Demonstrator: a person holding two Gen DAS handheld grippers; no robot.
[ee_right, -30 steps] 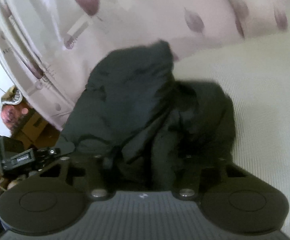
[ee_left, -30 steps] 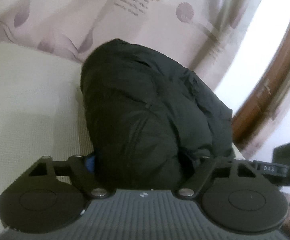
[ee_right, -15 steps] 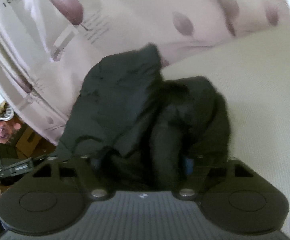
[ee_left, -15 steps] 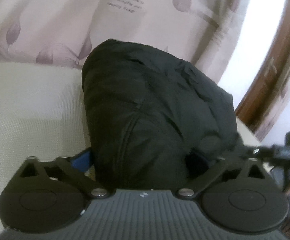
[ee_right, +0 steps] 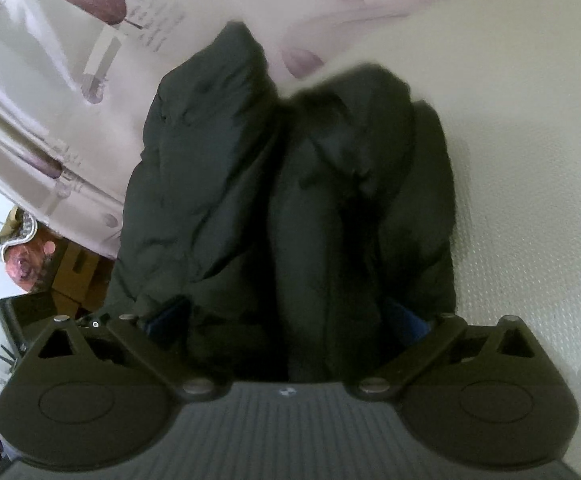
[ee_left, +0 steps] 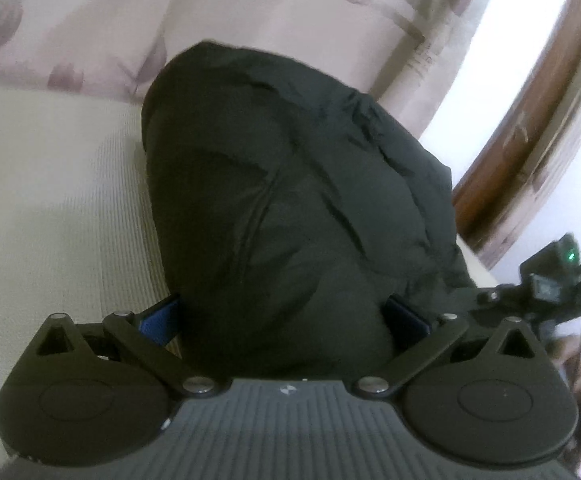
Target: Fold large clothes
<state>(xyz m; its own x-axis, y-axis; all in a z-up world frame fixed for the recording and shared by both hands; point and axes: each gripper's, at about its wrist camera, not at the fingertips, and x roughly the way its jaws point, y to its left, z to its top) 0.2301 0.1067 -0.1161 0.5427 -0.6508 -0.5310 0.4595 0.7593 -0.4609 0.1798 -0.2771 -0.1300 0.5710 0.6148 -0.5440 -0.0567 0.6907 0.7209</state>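
I see the black padded jacket (ee_left: 290, 208) bundled on the cream bed (ee_left: 50, 200), against the flowered curtain (ee_left: 90, 20). My left gripper (ee_left: 282, 320) has its jaws spread wide around the bundle's near end; my right gripper (ee_right: 286, 316) has just been opening its jaws, the jacket between them.

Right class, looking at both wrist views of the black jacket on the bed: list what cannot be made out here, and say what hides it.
- Left wrist view: left claw fingertips, buried behind the black jacket; only blue pads show.
- Right wrist view: right claw tips, likewise covered by the jacket.
- Both views: the jacket's near edge, hidden by the claw bodies.
- Left view: printed text on the curtain, blurred.
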